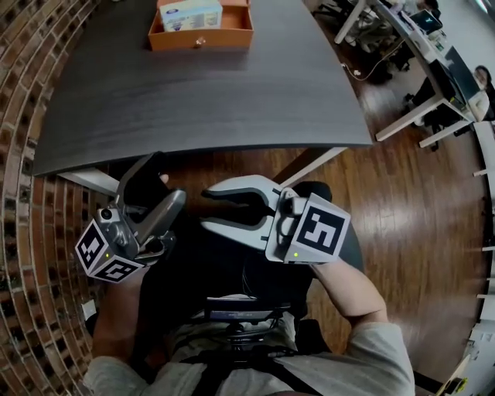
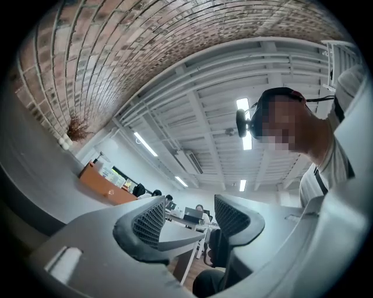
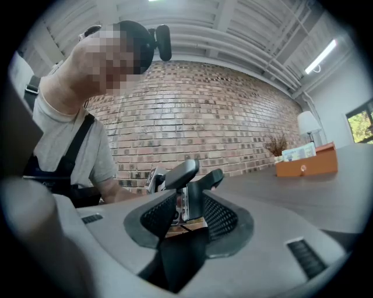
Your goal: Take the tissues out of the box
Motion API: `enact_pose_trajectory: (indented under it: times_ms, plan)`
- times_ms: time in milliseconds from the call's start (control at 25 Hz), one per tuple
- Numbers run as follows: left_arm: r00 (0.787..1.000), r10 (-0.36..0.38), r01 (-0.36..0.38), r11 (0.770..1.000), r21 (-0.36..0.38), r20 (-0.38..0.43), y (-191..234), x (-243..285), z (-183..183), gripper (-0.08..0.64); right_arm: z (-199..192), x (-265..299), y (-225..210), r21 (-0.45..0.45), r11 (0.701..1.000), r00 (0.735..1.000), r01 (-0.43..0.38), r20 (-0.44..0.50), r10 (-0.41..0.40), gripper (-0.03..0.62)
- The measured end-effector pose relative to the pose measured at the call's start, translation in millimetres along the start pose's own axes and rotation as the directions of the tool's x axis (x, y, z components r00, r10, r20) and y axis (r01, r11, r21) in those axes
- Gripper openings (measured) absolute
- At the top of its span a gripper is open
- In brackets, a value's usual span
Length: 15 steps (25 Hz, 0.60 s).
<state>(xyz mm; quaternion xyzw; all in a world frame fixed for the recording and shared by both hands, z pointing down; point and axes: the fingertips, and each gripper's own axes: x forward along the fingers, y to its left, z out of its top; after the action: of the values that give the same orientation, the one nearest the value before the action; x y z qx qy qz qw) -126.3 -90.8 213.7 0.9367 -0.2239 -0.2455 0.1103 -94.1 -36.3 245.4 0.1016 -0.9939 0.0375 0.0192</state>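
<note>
The tissue box (image 1: 189,14) stands in an orange tray (image 1: 201,39) at the far edge of the dark grey table (image 1: 209,93). Both grippers hang over my lap, short of the table's near edge and far from the box. My left gripper (image 1: 158,189) points up and away, its jaws apart with nothing between them (image 2: 189,215). My right gripper (image 1: 205,209) points left toward the left one, jaws also apart and empty (image 3: 189,212). In the right gripper view the orange tray (image 3: 306,165) and the tissue box (image 3: 298,152) show far off at the right.
A brick wall (image 1: 31,77) runs along the table's left side. White desks with monitors (image 1: 433,54) and seated people stand on the wood floor (image 1: 418,201) at the right. A white table leg (image 1: 313,164) slants under the near edge.
</note>
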Motion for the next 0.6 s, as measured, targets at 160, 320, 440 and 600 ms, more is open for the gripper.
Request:
enact_pose_trajectory:
  times_ms: [160,320,440,600]
  plan:
    - [1.000,0.000,0.001,1.000,0.025,-0.014,-2.0,1.3,0.6,0.253,-1.1,-0.2,-0.6,0.007,1.000,1.000,0.006,-0.004,-0.006,0.141]
    - [1.000,0.005,-0.005,0.999,0.037,-0.014,-1.6,2.2,3.5,0.253,-1.0,0.5,-1.1,0.012,1.000,1.000,0.003,-0.012,-0.003,0.141]
    - [1.000,0.009,-0.008,0.998,0.059,-0.017,-3.7,3.8,5.9,0.253,0.6,-0.1,-0.6,0.016,1.000,1.000,0.001,-0.011,-0.001,0.141]
    - [0.998,0.035,-0.030,0.995,0.092,-0.052,-3.4,3.3,6.9,0.253,2.3,-0.1,1.8,0.066,0.998,1.000,0.023,-0.010,-0.022,0.141]
